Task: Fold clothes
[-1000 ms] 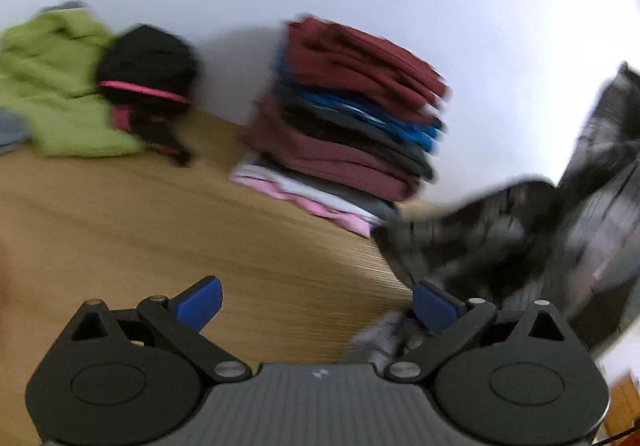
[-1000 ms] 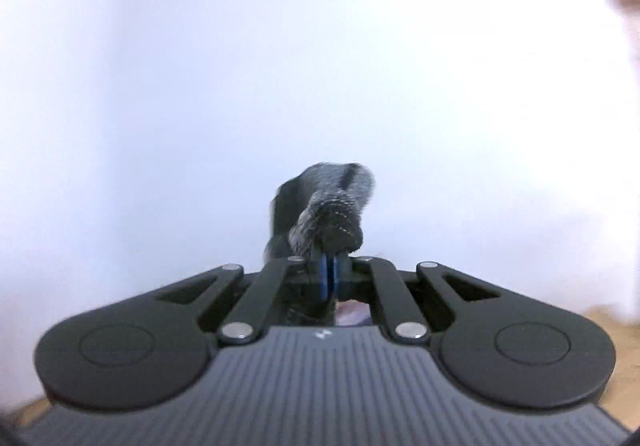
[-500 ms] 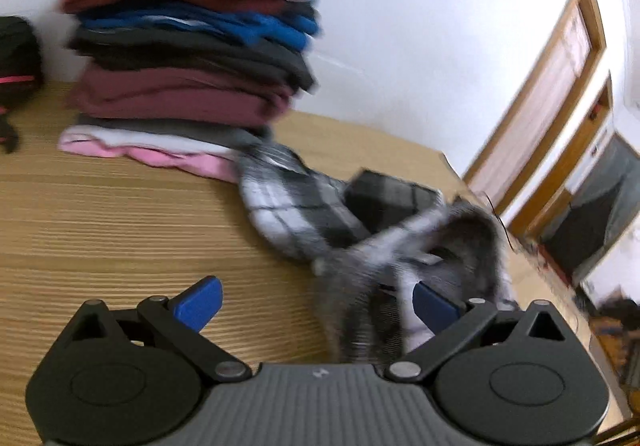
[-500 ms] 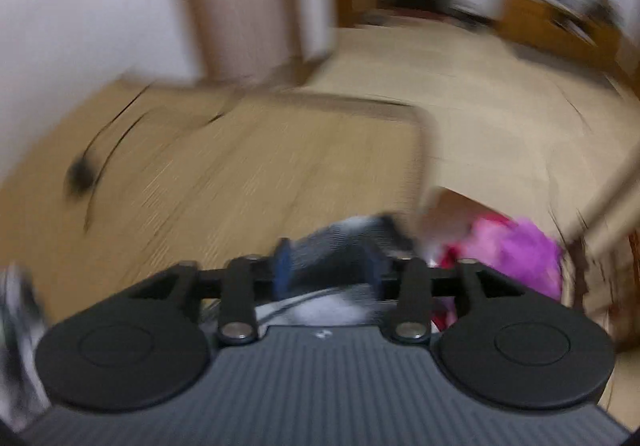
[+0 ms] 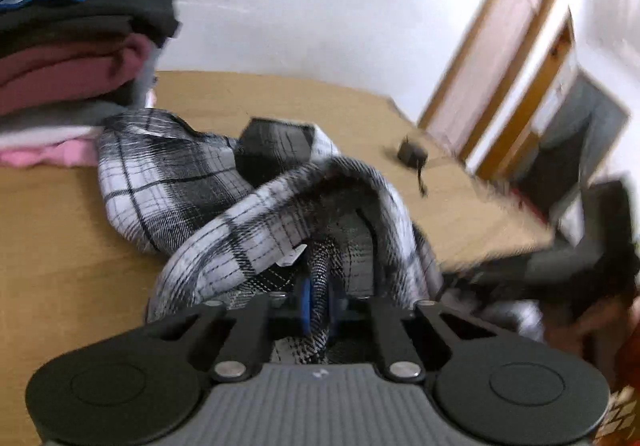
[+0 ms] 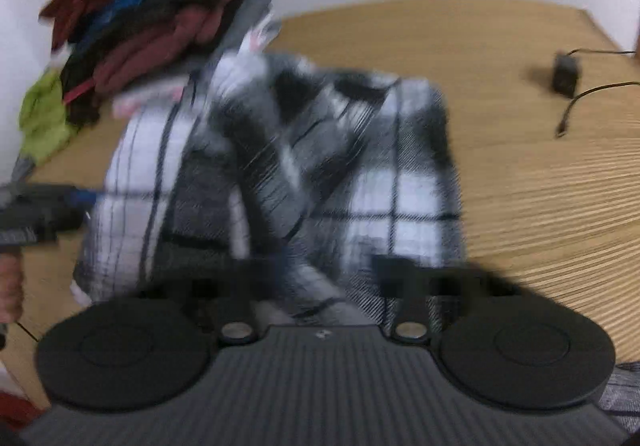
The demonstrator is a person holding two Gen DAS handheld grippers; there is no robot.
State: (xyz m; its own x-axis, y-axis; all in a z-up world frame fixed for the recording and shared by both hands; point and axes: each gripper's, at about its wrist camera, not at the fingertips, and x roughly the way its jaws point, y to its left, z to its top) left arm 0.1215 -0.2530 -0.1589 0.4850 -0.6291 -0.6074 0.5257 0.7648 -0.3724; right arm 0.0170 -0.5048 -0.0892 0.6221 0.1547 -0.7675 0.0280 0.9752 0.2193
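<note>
A black-and-white plaid shirt [image 5: 208,202] lies crumpled on the wooden table [image 5: 60,270]. My left gripper [image 5: 318,306] is shut on a fold of its edge, at the near side of the heap. In the right wrist view the shirt [image 6: 304,174] is blurred and fills the middle. My right gripper [image 6: 320,278] hangs over its near edge; the fingers are smeared by motion, so I cannot tell how they stand. The left gripper also shows in the right wrist view [image 6: 36,210], at the shirt's left edge.
A tall stack of folded clothes [image 5: 76,34] stands against the white wall, just left of the shirt; it also shows in the right wrist view [image 6: 160,14]. A green garment [image 6: 44,114] lies further left. A black charger with cable [image 6: 566,76] lies at the right.
The shirt has come down from the air onto the table. My left gripper went from open to shut on its edge. My right gripper opened and swung back over the shirt.
</note>
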